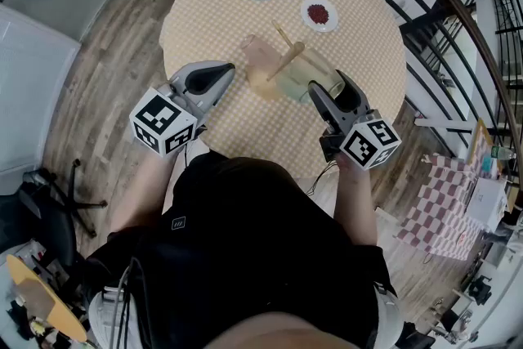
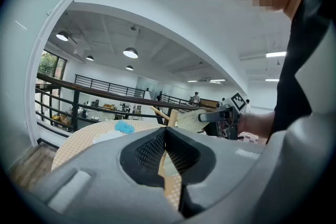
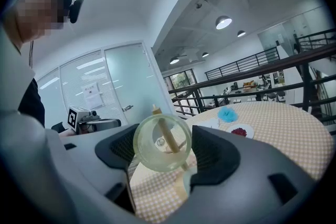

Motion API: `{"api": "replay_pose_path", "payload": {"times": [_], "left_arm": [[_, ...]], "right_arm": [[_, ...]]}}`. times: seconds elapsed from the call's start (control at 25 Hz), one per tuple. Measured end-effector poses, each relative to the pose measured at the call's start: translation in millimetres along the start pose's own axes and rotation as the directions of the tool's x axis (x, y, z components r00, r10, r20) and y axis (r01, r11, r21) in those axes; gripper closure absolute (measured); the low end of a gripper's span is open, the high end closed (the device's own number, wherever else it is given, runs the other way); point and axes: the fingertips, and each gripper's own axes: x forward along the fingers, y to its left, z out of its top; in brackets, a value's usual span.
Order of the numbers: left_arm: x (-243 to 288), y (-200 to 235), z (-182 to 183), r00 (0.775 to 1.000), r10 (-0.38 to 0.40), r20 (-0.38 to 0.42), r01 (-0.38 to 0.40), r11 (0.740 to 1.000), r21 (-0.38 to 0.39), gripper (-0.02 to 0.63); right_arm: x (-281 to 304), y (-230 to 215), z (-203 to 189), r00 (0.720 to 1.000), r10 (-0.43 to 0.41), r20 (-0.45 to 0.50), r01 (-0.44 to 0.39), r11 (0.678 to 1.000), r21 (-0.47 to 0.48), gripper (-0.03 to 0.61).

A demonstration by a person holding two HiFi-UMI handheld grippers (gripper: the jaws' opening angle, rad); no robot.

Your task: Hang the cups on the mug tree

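- R gripper (image 1: 333,87) is clamped on a clear yellow-green cup (image 3: 160,149). The cup's base faces the gripper's cam and a pad sits on either side of it.
- Cup is held up off the table (image 1: 212,4), right by the tree (image 1: 288,51). The tree's post shows through the glass in the R gripper view.
- Not on a peg yet, so I'd say this cup is mid-way: lifted and brought to the tree, hanging still to do.
- L gripper (image 2: 165,131) has its jaws together w/ nothing between them. It's held over the near-left part of the table, apart from the tree.
- Pink cup (image 1: 258,53) is tight against the tree's left side. Can't tell if it's hung on a peg or just standing there.
- So at most one cup is done, prob. one left to hang. No other cups seen on the table.
- Writing: no brand or label readable on the cup, pink cup or tree.
- Only black-and-white square markers on the gripper cubes. A sheet on the glass door in the R gripper view is too small to read.
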Motion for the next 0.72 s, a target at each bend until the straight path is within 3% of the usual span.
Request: {"api": "replay_pose_path", "payload": {"times": [0.72], "left_arm": [[1.0, -0.8, -3.1, 1.0, -0.022, -0.006, 0.022, 1.0, -0.003, 0.607]], "right_arm": [[-12.2, 8.6, 17.8, 0.994, 0.033, 0.107, -0.035, 0.999, 0.016, 0.259]]}}
